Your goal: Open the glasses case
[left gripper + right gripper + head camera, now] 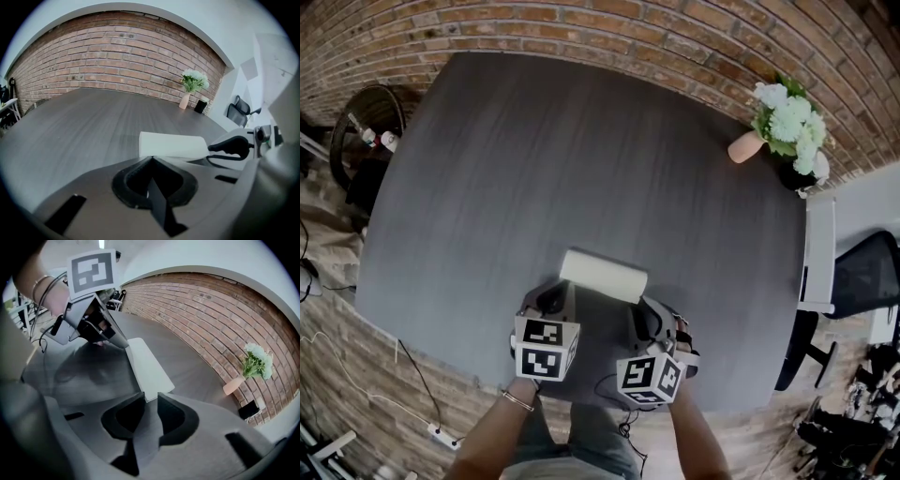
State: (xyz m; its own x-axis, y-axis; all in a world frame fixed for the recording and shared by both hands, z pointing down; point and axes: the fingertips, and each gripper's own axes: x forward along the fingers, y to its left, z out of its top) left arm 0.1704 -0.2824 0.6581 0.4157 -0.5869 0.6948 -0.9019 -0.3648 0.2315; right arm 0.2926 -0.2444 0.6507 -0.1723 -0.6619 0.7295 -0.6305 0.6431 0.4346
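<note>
Flower vase [746, 147] sits well apart from the glasses case [603, 276].

The left arm [497, 427] and right arm [698, 441] reach forward, side by side. The left gripper [553, 292] tips down, its jaws pressed together. The right gripper [639, 317] tips down too (its jaws sit a little apart).

Looks along the left hand-held gripper [150, 158], jaws pressed together, nothing between. Finds a white case [172, 145] just past the tips on the dark surface [84, 122]. Catches the right hand-held gripper [213, 149] at its right end, a vase [184, 101] near the far edge.
</note>
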